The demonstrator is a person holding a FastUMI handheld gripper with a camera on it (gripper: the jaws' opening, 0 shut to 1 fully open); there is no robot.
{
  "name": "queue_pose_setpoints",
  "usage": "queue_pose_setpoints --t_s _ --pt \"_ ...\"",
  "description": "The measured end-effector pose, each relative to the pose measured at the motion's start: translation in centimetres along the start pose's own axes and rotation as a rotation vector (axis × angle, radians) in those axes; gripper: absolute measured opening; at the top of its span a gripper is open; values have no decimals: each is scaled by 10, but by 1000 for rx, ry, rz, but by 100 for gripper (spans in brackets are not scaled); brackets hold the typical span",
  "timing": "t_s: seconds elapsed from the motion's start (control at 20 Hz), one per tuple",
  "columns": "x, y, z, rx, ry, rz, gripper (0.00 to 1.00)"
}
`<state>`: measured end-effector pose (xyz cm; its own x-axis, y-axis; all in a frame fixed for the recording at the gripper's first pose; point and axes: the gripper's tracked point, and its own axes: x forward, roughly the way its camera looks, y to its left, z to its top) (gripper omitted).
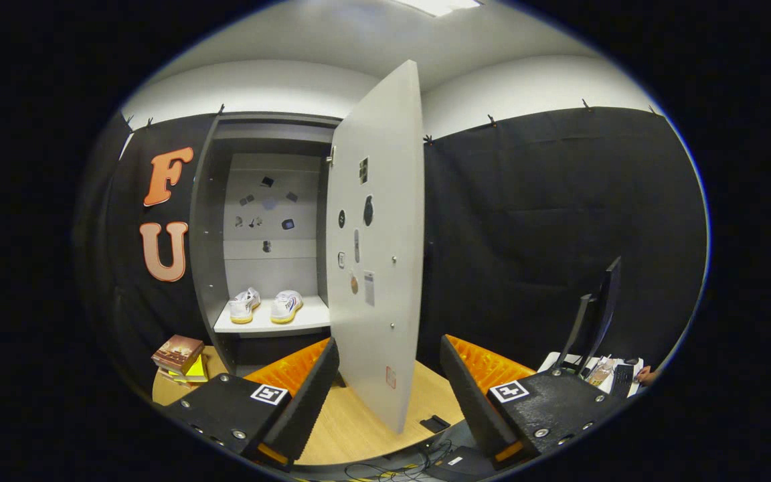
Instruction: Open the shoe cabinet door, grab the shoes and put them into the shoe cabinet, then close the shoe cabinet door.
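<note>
The grey shoe cabinet [211, 221] stands ahead to the left with its pale door [375, 248] swung wide open toward me. Two white shoes with yellow soles [266, 306] sit side by side on the white shelf [312, 318] inside. My gripper [389, 381] is open, its black and orange fingers [308, 391] apart. The lower edge of the door hangs between the fingers, touching neither. Small stickers dot the door's inner face and the cabinet's back wall.
A stack of books [179, 358] lies on the wooden table [359, 422] left of the cabinet. A monitor [600, 314] and desk clutter stand at the right, with a hand [646, 375] beside them. Cables [385, 468] trail below the table edge.
</note>
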<state>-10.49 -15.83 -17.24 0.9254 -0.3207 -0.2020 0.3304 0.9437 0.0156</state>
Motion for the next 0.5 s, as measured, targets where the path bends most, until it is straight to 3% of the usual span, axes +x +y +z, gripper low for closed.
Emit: queue_pose_setpoints --t_s 0.25,0.5 --pt "41 -47 18 -18 -16 -9 94" --pt "92 -64 9 -13 13 52 94"
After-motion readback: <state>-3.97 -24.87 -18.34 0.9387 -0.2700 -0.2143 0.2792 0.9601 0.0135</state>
